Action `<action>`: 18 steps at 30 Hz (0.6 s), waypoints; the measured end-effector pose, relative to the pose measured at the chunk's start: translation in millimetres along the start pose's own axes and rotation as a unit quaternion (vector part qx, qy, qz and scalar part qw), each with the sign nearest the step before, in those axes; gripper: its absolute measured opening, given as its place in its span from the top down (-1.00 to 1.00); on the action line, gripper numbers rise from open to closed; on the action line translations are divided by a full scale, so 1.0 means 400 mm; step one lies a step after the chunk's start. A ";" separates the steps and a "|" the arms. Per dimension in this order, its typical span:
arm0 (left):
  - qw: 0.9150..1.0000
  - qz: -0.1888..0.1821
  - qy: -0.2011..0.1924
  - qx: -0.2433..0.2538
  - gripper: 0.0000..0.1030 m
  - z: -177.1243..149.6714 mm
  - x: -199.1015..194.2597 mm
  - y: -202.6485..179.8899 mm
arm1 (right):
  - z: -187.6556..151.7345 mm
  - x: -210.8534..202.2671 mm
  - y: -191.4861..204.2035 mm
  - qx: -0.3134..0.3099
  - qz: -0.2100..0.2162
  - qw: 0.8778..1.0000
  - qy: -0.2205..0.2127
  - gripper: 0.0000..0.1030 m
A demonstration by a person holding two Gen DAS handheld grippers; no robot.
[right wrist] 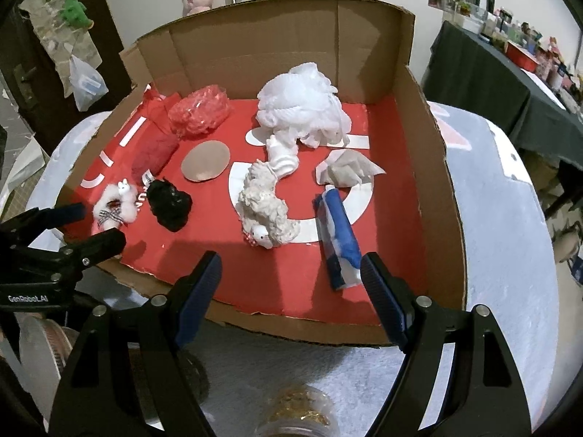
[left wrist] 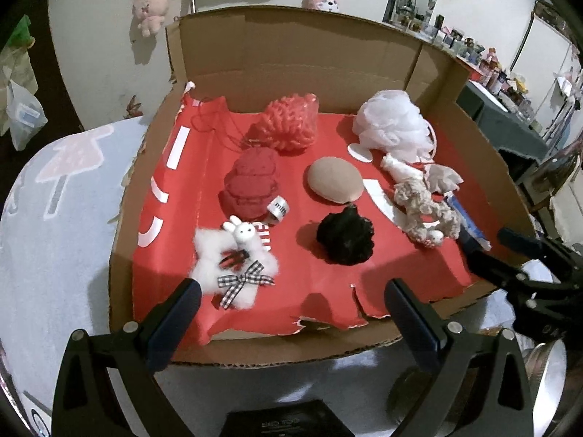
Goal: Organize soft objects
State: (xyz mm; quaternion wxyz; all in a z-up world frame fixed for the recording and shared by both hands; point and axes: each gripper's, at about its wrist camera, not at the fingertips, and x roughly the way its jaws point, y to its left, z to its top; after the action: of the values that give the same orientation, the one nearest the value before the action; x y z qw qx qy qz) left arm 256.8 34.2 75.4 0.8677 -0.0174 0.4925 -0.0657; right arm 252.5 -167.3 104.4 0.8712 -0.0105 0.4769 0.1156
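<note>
A shallow cardboard box lined with red paper sits on a desk under a pale printed cloth, and the soft things are spread across its floor. Along the back lie a coral-red knobbly sponge and a white mesh bath puff. In the middle row are a dark red felt piece with a small white tag and a tan oval pad. Nearer the front lie a white fluffy toy with a checked bow, a black scrunchie, and a cream curly plush with a small white animal head at its near end. To the plush's right are a crumpled tissue and a blue-and-white packet (its near end lies just beside the right-hand finger).

The left gripper hovers over the box's front edge, its fingers spread wide with nothing between them; one fingertip sits just beside the fluffy toy. The right gripper hangs over the front edge too, fingers likewise wide apart and empty.
</note>
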 end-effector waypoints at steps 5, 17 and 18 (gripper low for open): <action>1.000 -0.005 0.005 -0.005 -0.99 0.000 0.005 0.005 | -0.004 0.000 -0.005 0.003 -0.003 1.000 -0.004 -0.52; 1.000 -0.005 0.002 -0.010 -0.99 0.000 0.005 0.008 | -0.006 -0.001 -0.007 0.002 -0.009 1.000 -0.005 -0.52; 1.000 -0.005 0.002 -0.009 -0.99 -0.001 0.005 0.008 | -0.006 -0.001 -0.006 0.001 -0.010 1.000 -0.005 -0.51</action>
State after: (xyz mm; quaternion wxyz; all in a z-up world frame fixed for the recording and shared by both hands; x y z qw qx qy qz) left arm 258.0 37.0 73.3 0.8664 -0.0274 0.4943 -0.0654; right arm 250.7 -170.1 103.1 0.8749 -0.0138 0.4722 0.1066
